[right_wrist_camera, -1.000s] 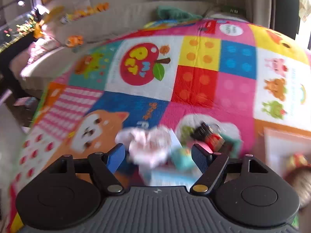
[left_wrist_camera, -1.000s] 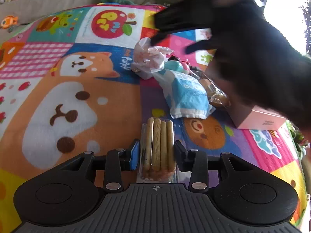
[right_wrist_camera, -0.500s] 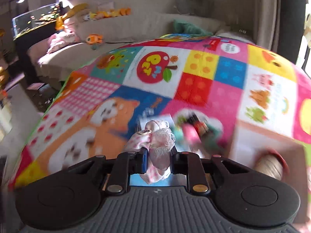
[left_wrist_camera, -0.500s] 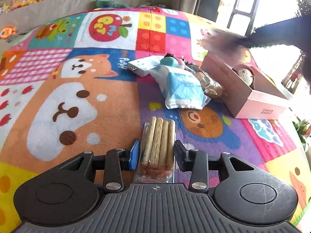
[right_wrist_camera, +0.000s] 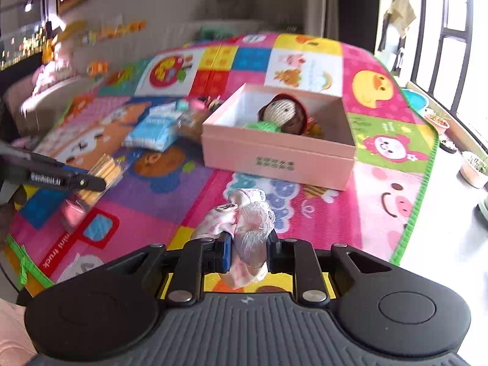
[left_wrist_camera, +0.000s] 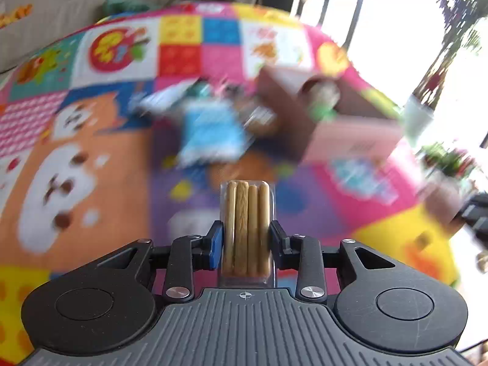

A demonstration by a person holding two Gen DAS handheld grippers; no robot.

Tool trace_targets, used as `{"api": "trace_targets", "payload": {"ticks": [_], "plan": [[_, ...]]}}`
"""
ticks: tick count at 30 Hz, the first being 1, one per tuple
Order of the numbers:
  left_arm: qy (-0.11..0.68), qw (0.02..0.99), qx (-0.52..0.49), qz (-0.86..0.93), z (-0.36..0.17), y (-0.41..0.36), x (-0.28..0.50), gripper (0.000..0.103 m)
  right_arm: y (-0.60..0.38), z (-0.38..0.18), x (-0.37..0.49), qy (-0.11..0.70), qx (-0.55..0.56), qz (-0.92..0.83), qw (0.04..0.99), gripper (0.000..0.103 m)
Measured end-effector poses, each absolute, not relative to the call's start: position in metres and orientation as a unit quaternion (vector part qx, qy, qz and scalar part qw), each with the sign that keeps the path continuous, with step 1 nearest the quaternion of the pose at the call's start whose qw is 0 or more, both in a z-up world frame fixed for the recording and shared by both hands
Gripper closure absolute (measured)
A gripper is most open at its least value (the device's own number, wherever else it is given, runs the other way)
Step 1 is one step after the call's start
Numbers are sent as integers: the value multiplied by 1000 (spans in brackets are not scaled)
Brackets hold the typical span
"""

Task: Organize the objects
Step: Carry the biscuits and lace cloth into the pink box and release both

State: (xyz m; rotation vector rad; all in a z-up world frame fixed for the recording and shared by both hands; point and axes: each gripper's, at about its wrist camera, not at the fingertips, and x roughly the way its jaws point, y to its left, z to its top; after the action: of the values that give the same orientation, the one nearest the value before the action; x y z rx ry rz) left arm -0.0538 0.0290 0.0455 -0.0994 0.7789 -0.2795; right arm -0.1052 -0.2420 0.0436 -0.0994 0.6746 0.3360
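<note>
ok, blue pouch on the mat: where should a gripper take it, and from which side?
The blue pouch lies flat on the mat, so probably pinch a thin long edge from above. Its near-left side looks free; the far-right end abuts a snack bag beside the pink box. Both grippers are full, so one must unload first.

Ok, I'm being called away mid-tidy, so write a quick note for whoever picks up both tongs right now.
Left tongs: shut on the pack of biscuit sticks, lifted off the play mat.
Right tongs: shut on the pink lace scrunchie, short of the pink box.
Done: knitted doll and green item are in the box.
Left: drop both held items in, then the blue pouch and the small things beside it.
</note>
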Motion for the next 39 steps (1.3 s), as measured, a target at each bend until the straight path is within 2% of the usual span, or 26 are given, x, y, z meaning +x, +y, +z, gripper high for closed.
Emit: {"api": "trace_targets", "payload": {"ticks": [6, 9, 14, 18, 19, 22, 26, 32, 36, 39], "plan": [[308, 932, -55, -185, 123, -23, -3, 68, -258, 41, -106, 288, -26, 174, 941, 83], [305, 930, -78, -191, 137, -52, 43, 68, -264, 37, -104, 281, -6, 181, 943, 83], [332, 929, -62, -153, 113, -97, 120, 68, -277, 31, -101, 277, 21, 178, 944, 83], [459, 877, -57, -131, 58, -108, 155, 67, -283, 28, -96, 283, 23, 171, 943, 83], [475, 868, -60, -132, 48, -108, 156, 65, -284, 28, -95, 283, 21, 170, 944, 83], [452, 881, -44, -135, 45, -105, 148, 65, -286, 27, -89, 285, 18, 167, 944, 83], [377, 915, -29, -138, 68, -90, 121, 66, -283, 33, -75, 276, 6, 161, 948, 83], [288, 941, -106, -145, 98, -26, 70, 66, -283, 72, -16, 261, 17, 150, 953, 83], [269, 953, -90, -102, 84, 15, 33, 66, -280, 79, 59, 321, 49, 137, 936, 83], [281, 954, -84, -65, 66, 45, 12, 66, -263, 62, 109, 383, 31, 119, 916, 83]]}}
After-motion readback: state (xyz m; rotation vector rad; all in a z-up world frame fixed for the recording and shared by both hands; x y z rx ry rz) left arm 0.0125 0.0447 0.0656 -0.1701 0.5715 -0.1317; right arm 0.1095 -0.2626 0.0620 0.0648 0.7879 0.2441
